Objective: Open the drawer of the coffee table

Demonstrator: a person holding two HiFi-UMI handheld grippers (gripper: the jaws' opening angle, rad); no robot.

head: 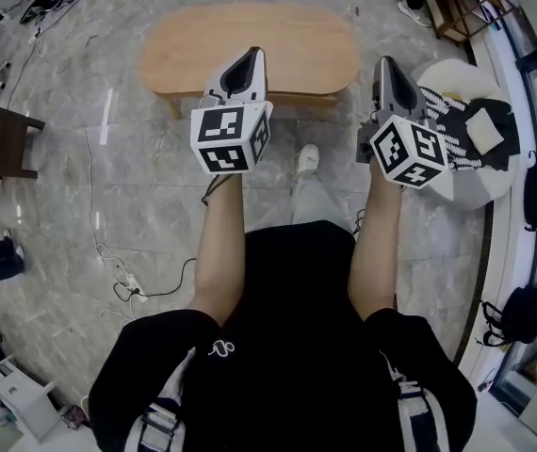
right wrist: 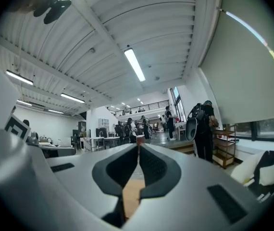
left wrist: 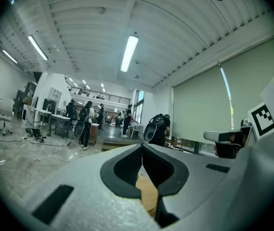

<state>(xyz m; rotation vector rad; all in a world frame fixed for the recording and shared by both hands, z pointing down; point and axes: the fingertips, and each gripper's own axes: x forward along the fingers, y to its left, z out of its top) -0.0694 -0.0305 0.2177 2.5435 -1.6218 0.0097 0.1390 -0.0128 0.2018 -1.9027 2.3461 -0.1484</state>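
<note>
Head view: grippers (head: pixel 248 59) (head: pixel 387 64) perhaps above table (head: pixel 193 40)

in the head view the left gripper (head: pixel 248 56) covers part of the coffee table (head: pixel 287 36) along its near edge, and the drawer cannot be made out from so steep an angle. the marker cubes (head: pixel 231 137) hide both hands. under the left gripper's closed jaws only a sliver of wooden top (left wrist: pixel 147 196) shows, and the right gripper (right wrist: pixel 138 147) shows as little. distant people (left wrist: pixel 85 124) are too small to tell apart.
</note>
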